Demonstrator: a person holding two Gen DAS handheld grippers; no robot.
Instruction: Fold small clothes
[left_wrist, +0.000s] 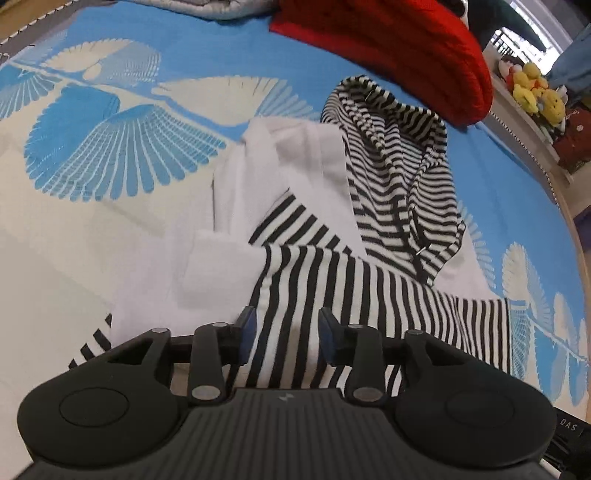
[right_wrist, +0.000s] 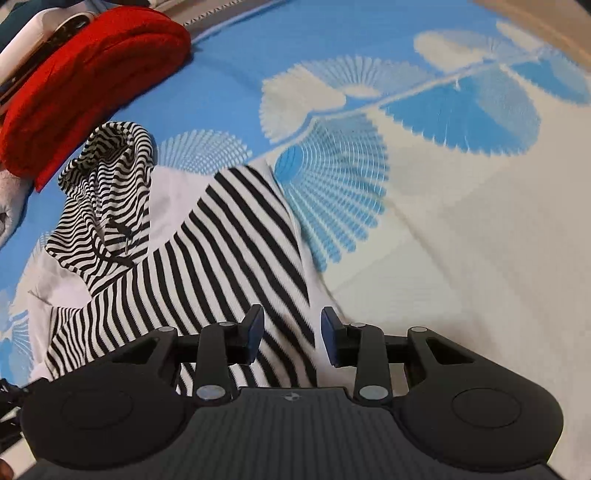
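Ahead of the left tongs (left_wrist: 287, 334) and off to their left lies white fabric (left_wrist: 236, 229) of the small hooded garment (left_wrist: 332, 295), spread on the blue-and-cream patterned bedspread (left_wrist: 110, 155). These tongs stand apart, striped cloth below the gap, pads not pressing it. The striped hood (left_wrist: 399, 155) lies further ahead to the right, a red folded garment (left_wrist: 388, 48) beyond it. The right tongs (right_wrist: 291, 339) are likewise parted over the striped garment's right edge, gripping nothing; bare bedspread lies to their right.
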